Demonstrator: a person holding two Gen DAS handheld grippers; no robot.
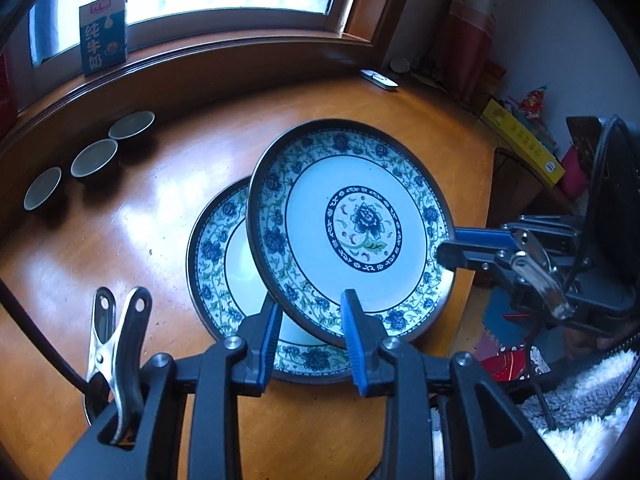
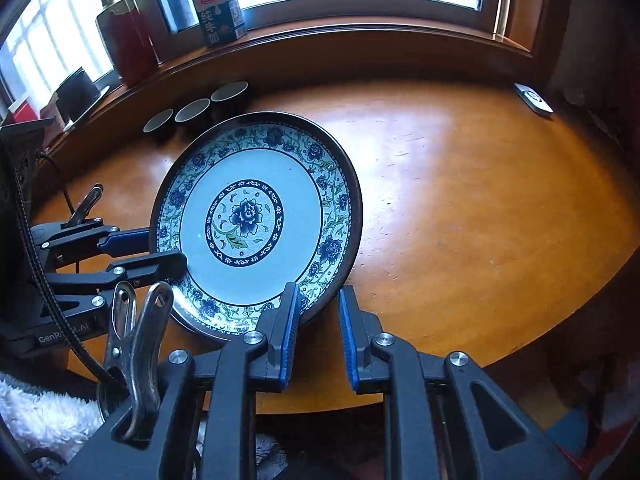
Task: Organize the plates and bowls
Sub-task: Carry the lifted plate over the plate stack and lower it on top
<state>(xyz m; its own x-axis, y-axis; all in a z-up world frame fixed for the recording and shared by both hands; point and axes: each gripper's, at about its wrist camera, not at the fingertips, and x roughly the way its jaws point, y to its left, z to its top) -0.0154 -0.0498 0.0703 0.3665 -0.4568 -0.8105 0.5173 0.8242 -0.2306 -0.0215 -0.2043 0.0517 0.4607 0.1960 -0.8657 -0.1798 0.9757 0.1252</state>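
Over the table (image 2: 460, 200), my left gripper (image 1: 310, 328) and right gripper (image 2: 318, 316) both clamp the upper plate's (image 1: 356, 224) rim, tilted above the lower plate (image 1: 216, 264); whether they touch, can't tell. Three bowls (image 1: 94, 158) sit near the windowsill.

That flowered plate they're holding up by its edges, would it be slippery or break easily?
Probably both. The raised plate looks like glazed ceramic with a shiny face, so likely stiff, slick and breakable if dropped. The left gripper and right gripper pinch only its thin rim, tilted above the second plate, so it could slide out.
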